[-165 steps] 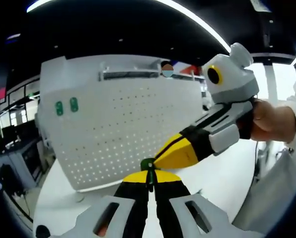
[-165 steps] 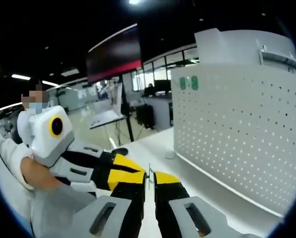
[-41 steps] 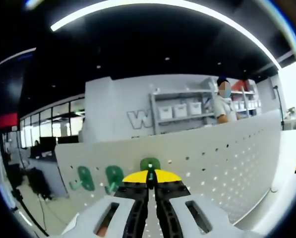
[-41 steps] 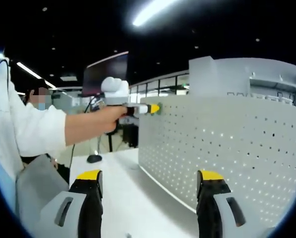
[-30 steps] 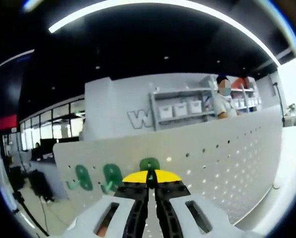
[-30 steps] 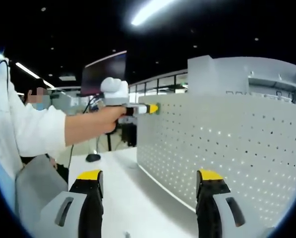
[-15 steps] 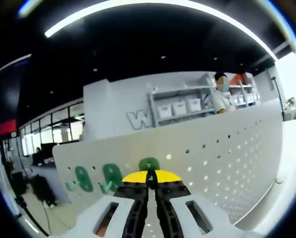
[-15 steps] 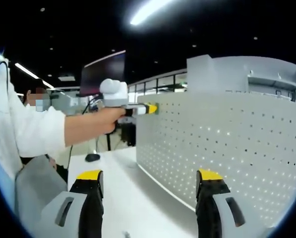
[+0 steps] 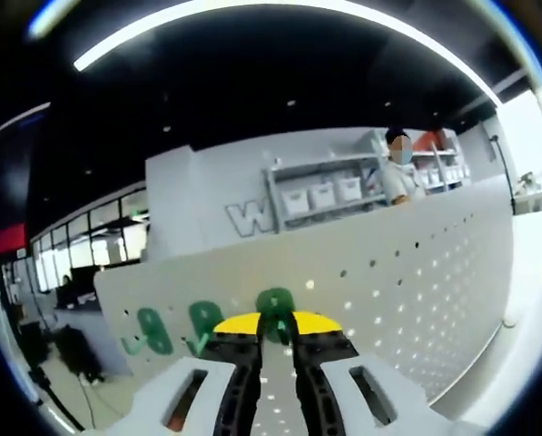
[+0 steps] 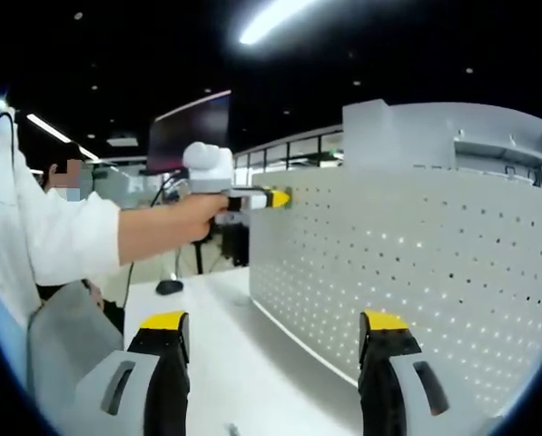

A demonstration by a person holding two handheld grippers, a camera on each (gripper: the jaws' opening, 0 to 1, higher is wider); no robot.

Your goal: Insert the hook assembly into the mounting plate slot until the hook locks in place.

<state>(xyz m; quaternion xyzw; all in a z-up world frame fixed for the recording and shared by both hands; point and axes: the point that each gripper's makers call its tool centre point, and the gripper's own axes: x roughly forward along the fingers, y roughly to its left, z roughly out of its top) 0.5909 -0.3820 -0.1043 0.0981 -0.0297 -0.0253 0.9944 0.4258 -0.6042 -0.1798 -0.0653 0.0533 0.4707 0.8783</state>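
- Low in the centre of the left gripper view, the left gripper [image 9: 276,329] has its jaws parted a little, with a third green hook [image 9: 275,302] between the yellow tips, against the upper edge of the white pegboard [image 9: 407,272]; whether the pads touch it I cannot tell
- Left of it in the frame, two more green hooks [image 9: 175,329] sit on the same top row
- At the bottom of the right gripper view, the right gripper [image 10: 272,350] is wide open and empty above the white table [image 10: 243,363]
- Risk, as I judge it: if the hook has not locked, drawing the jaws back could drag it out or leave it crooked, since the tips straddle it so closely
- Room: the hook sits next to the board's top edge, so a backward pull should be straight; right of it in the frame the board is bare
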